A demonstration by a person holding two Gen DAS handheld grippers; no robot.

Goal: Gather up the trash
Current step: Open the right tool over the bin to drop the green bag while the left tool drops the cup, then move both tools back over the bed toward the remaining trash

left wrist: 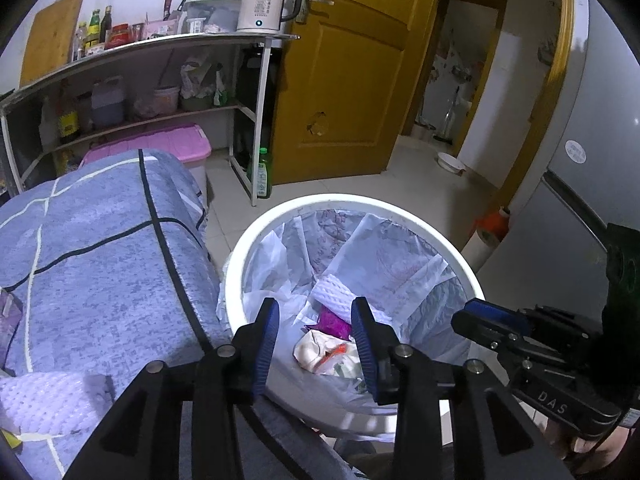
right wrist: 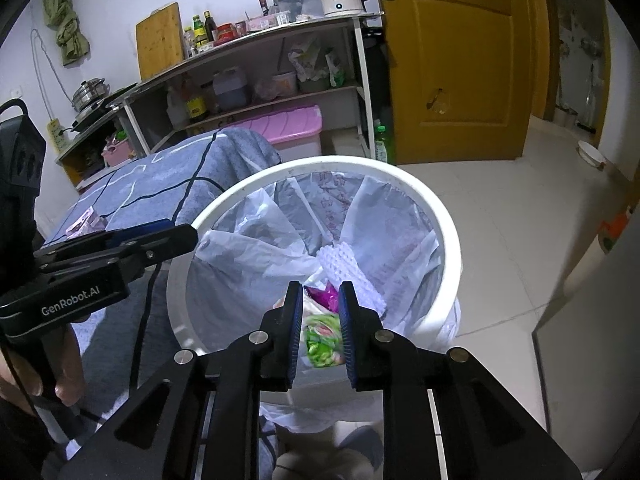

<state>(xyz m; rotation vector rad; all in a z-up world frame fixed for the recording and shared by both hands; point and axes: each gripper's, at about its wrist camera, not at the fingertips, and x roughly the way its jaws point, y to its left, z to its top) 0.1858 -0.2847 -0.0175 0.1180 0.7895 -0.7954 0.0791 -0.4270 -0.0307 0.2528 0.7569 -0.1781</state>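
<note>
Both empty grippers hover above trash (left wrist: 328, 354) inside bin (left wrist: 240, 256).

White round trash bin (left wrist: 240, 256) upright on tiled floor, just beside blue checked bed cover, lined with thin white plastic bag (right wrist: 256, 248) draped over rim. Inside bin, at bottom: white foam net sleeve (right wrist: 352, 268) leaning toward far side; purple wrapper (left wrist: 334, 322) below it; crumpled wrapper with orange print (left wrist: 324, 354) and green‑printed wrapper (right wrist: 320, 344) nearest bin's near wall.

Empty left tool (left wrist: 314, 312) over lined bin (left wrist: 256, 240)
</note>
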